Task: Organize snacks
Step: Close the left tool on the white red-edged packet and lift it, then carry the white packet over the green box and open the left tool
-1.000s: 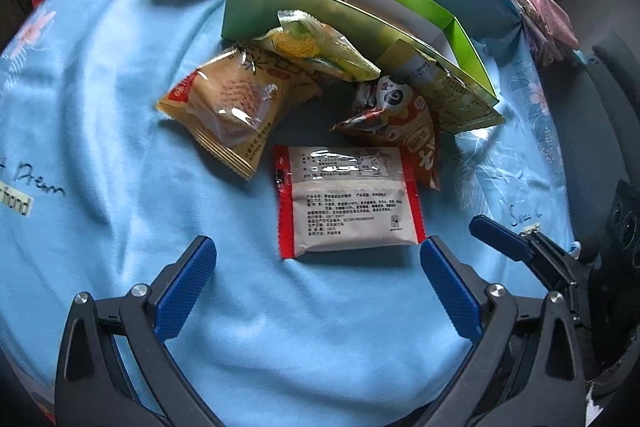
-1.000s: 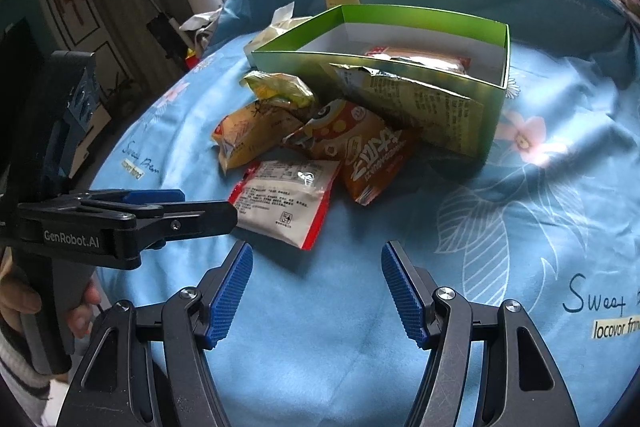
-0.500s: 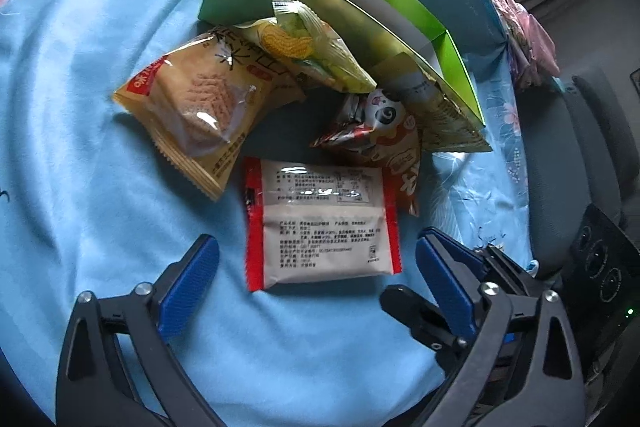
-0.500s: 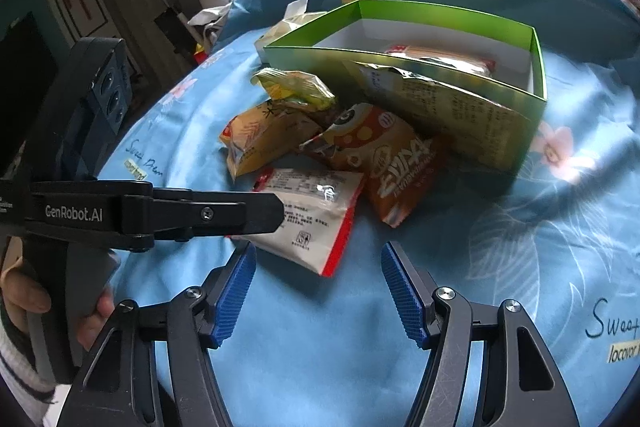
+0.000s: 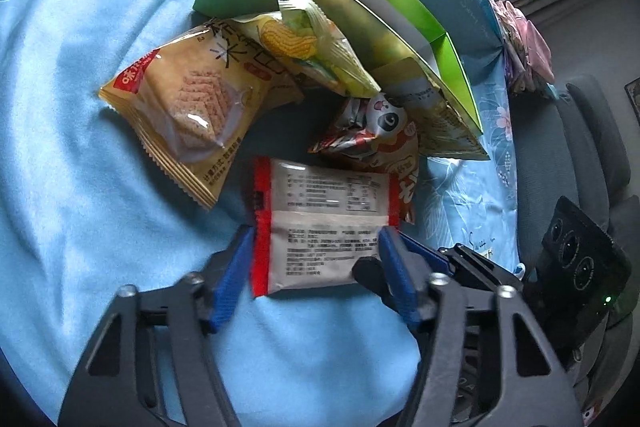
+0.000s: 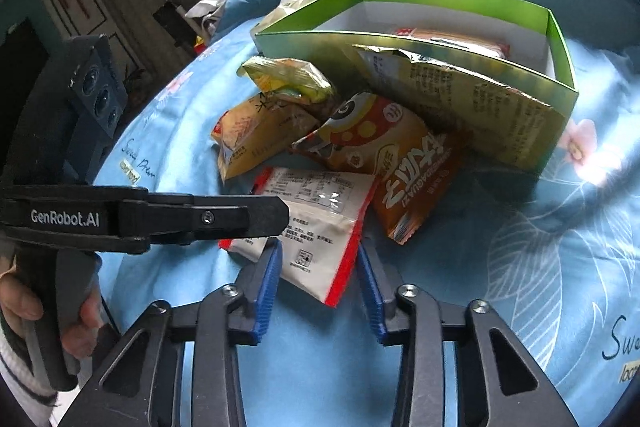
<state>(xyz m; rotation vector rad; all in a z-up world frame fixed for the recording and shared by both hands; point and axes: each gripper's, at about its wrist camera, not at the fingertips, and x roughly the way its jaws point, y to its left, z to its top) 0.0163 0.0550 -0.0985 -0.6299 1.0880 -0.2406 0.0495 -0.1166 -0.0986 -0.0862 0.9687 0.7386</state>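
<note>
A red-edged white snack packet (image 5: 326, 227) lies back-side up on the light blue cloth (image 5: 80, 167), its long axis running from 9 to 3 o'clock in the left wrist view, with red sealed ends at either side and black nutrition print too small to read. The left gripper (image 5: 316, 255) brackets the packet's near half, one blue pad (image 5: 234, 273) against each red end, closed on it from 6 o'clock. In the right wrist view the same packet (image 6: 316, 223) points its near corner toward 6 o'clock, and the right gripper (image 6: 318, 269) sits over that corner with its blue pads (image 6: 268, 291) spread on both sides; whether they touch it cannot be told. The left tool's black arm (image 6: 140, 217), marked "GenRobot.AI", crosses in from 9 o'clock. Just beyond the packet at 12 o'clock lie an orange panda-print snack bag (image 6: 392, 163), a yellow rice-cracker bag (image 5: 188, 107) and a corn snack bag (image 5: 308, 47). Behind them stands an open green box (image 6: 560, 67) with one packet inside and an olive-yellow printed bag (image 6: 472, 99) leaning on its front wall. The cloth reads "Sweet Dream".
</note>
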